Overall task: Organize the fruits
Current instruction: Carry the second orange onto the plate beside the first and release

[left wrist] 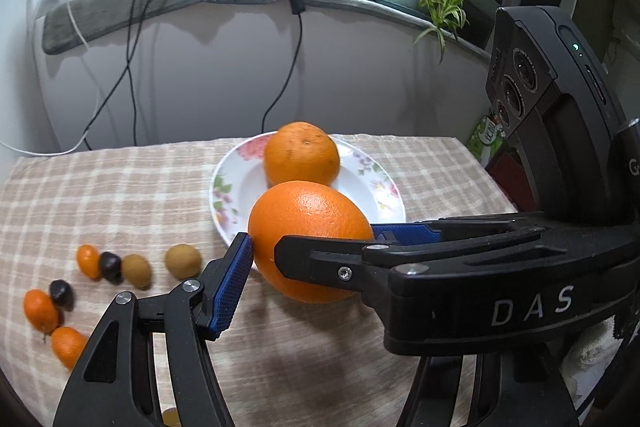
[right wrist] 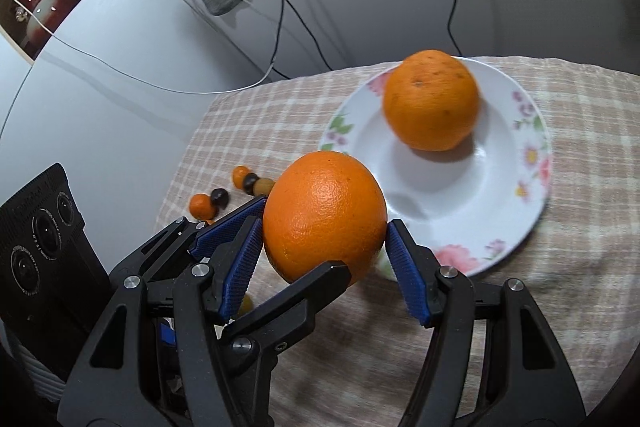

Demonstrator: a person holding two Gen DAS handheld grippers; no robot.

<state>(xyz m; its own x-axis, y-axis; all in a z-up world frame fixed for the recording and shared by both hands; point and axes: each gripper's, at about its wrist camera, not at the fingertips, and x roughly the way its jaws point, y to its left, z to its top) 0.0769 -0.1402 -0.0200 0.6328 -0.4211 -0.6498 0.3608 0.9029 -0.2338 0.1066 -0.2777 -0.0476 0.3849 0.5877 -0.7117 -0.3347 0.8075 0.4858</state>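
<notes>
Large smooth bright orange (right wrist: 325, 217) clamped between blue ribbed pads of right gripper (right wrist: 324, 263); left gripper (left wrist: 312, 251) likewise closed on same fruit, crossing the right. Held above beige checked tablecloth (left wrist: 120, 187), just beside near rim of white floral plate (right wrist: 500, 195). Duller second orange (right wrist: 431, 101) resting on plate.

The near half of the plate (right wrist: 460, 187) lies bare; an orange (right wrist: 431, 101) blocks its far side.
</notes>
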